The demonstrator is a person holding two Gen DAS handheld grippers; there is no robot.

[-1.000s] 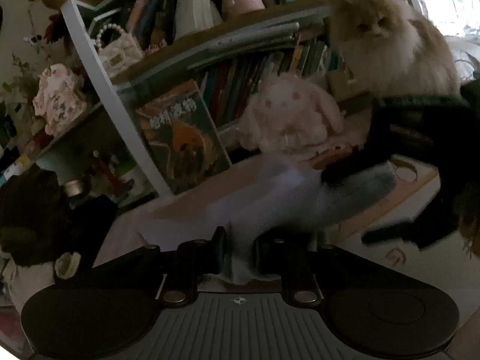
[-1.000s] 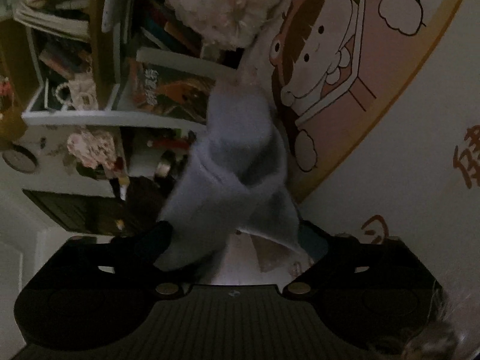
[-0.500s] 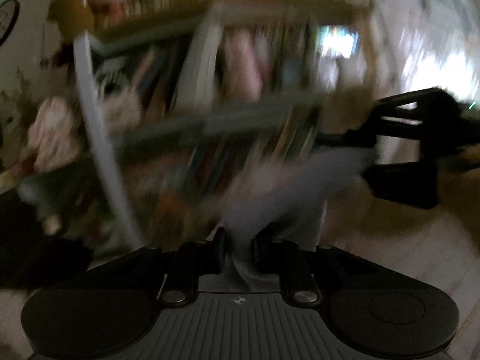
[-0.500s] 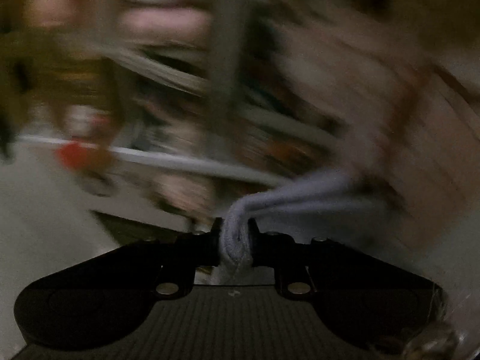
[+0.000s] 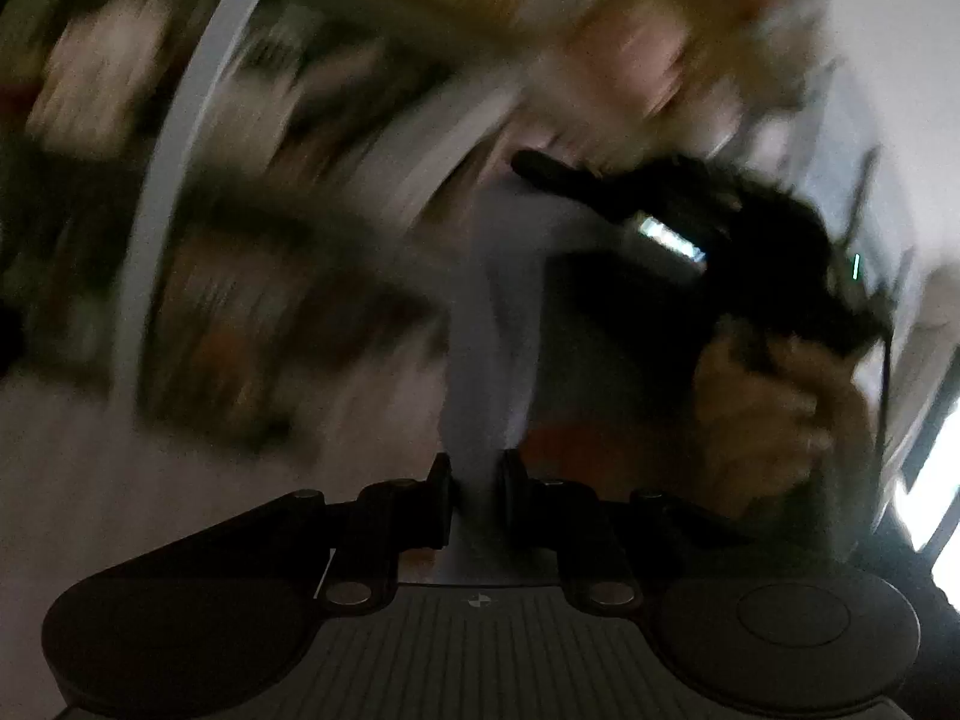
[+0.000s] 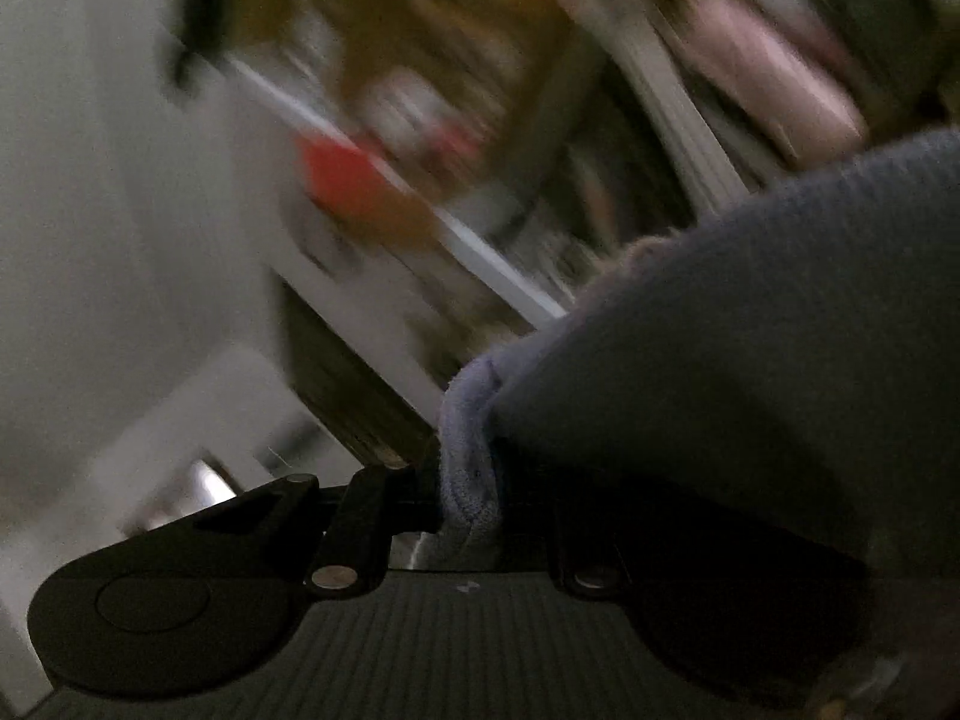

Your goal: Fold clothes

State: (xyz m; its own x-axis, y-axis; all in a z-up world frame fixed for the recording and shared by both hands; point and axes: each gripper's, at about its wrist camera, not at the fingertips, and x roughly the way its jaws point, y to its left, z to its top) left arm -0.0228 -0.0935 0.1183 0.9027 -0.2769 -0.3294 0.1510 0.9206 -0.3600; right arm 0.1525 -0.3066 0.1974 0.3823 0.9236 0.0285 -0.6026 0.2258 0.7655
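Note:
A pale lilac-grey knit garment hangs in the air between my two grippers. My left gripper is shut on one edge of it. The cloth runs up from there to my right gripper, seen as a dark blurred shape held by a hand at the right. In the right wrist view my right gripper is shut on a thick rolled hem, and the garment drapes over its right finger and hides it.
A bookshelf with a white frame fills the background, heavily blurred. In the right wrist view the shelf is tilted, with a pale wall to the left and a red item on it.
Both grippers have swung quickly upward with the garment. The right gripper has shut on the rolled hem since a second ago. The mat and cat have left the views.

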